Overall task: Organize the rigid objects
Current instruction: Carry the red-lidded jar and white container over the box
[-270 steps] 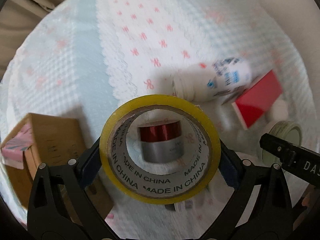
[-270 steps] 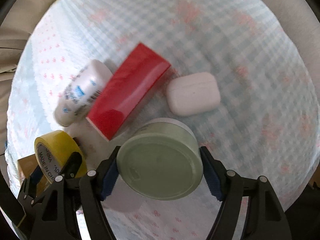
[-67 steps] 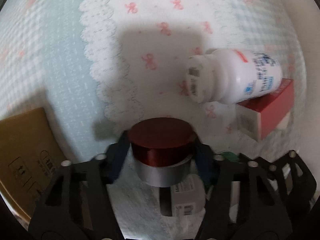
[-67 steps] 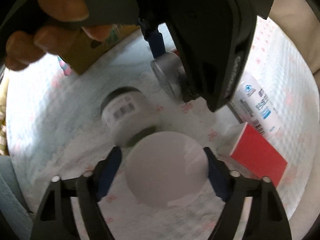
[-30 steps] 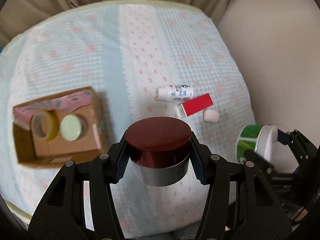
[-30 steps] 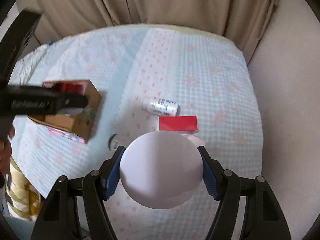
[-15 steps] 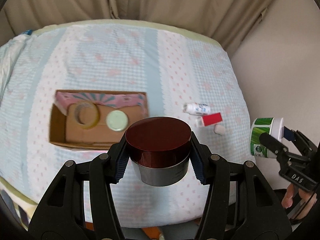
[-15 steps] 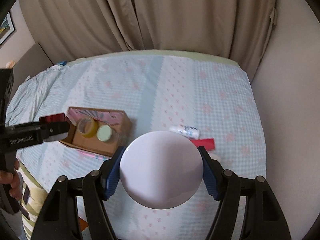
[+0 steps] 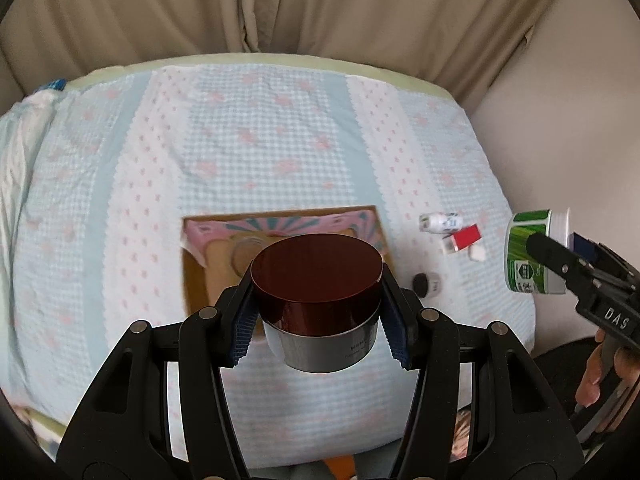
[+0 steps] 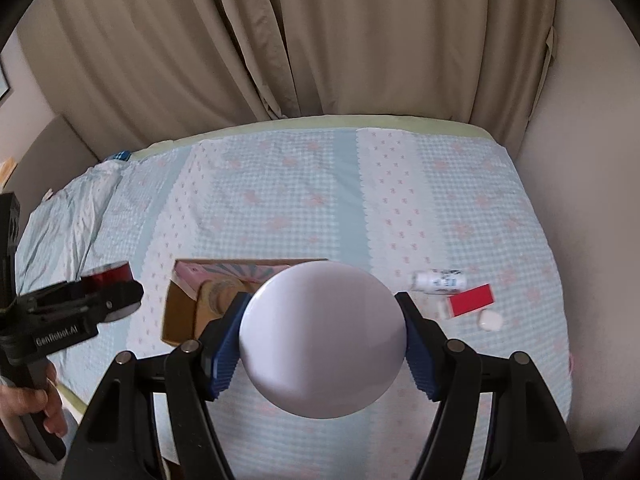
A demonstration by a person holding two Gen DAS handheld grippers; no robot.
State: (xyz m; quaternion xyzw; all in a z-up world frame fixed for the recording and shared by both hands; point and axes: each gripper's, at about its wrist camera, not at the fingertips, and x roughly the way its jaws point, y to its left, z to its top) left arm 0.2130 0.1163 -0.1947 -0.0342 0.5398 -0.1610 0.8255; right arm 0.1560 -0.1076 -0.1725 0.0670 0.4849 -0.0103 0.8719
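Left hand-held gripper (image 9: 318, 316) clamps red-lidded jar (image 9: 316, 280) above cardboard box (image 9: 192, 264).

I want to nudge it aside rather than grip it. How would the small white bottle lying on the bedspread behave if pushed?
The white bottle lies on its side, so it would probably roll. The soft quilted bedspread may slow it. The red box beside it could block rolling that way. It looks stiff and likely light.

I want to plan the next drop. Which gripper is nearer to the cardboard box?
Left. The left gripper hangs about over the cardboard box; the right gripper is off beside the bed's right edge.
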